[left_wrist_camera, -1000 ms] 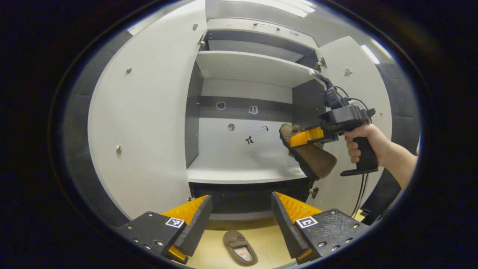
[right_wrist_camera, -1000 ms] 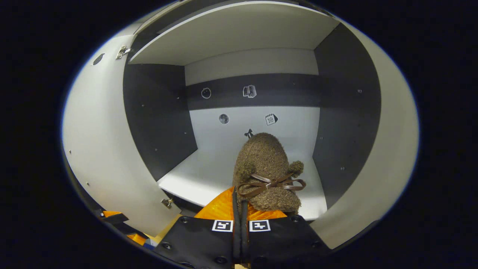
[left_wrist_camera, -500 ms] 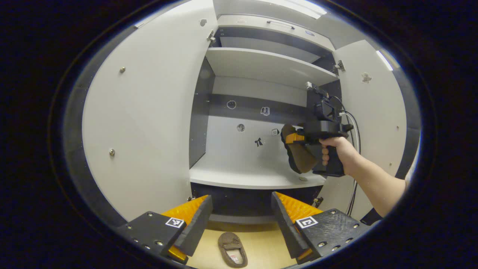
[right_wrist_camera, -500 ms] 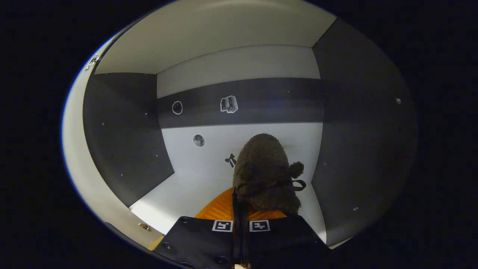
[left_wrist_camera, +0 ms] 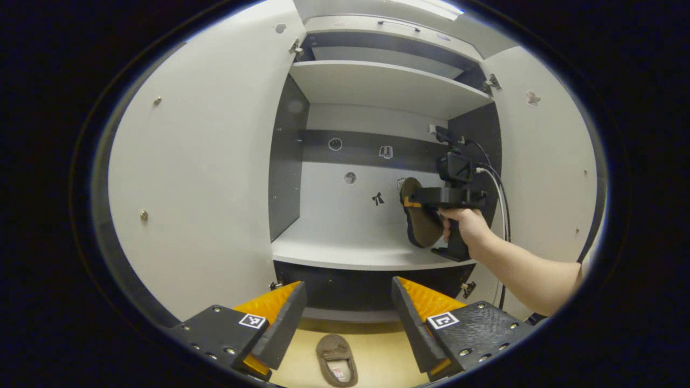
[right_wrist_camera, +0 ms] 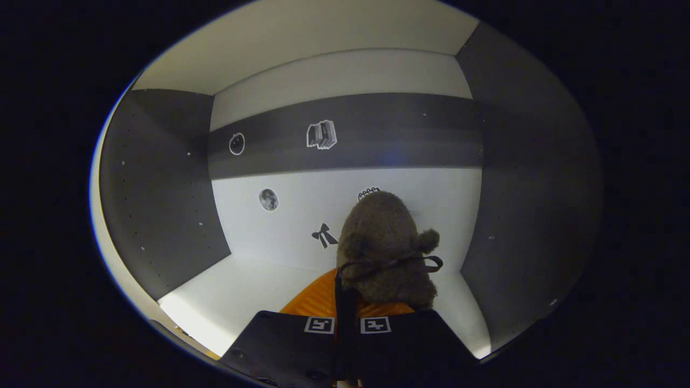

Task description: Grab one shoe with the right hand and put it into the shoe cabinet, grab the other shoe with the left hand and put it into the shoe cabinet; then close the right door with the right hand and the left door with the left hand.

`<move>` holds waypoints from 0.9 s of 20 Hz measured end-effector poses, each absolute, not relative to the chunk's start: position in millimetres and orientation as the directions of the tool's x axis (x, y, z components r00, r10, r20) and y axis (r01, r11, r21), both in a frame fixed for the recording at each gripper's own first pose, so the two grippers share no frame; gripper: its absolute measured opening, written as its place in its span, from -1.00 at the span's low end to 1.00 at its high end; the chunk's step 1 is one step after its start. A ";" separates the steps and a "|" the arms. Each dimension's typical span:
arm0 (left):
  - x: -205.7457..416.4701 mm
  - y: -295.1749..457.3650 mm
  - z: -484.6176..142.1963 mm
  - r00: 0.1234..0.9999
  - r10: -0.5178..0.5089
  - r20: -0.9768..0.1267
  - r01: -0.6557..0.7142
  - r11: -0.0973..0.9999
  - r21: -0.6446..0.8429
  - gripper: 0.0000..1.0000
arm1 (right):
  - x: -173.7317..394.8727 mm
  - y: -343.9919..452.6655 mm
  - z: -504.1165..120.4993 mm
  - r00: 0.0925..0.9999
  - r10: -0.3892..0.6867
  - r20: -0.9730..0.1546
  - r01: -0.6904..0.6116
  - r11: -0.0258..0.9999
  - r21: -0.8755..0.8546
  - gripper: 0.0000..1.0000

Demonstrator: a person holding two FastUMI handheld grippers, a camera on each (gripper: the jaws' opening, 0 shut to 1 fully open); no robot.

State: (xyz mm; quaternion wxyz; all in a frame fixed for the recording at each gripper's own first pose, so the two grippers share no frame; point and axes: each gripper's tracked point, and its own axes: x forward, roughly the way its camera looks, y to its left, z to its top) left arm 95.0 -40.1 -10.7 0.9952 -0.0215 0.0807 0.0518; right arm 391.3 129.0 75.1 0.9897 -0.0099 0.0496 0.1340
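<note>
left gripper (left_wrist_camera: 345, 318) spread wide, holding nothing | second shoe (left_wrist_camera: 336, 360) on floor just below and between its fingers | right gripper (right_wrist_camera: 347, 310) clamped on brown shoe (right_wrist_camera: 385, 248), toe ahead, above shoe cabinet (right_wrist_camera: 226, 285) shelf, inside.

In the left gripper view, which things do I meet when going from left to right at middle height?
Left door → bow sticker → shoe held by right gripper → hand → right door.
</note>
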 end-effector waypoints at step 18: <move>78.8 -27.6 -12.5 0.988 0.057 -0.146 -0.058 0.998 -0.007 0.84 | 316.8 133.8 100.9 0.940 0.280 -0.194 -0.298 0.952 -0.072 0.96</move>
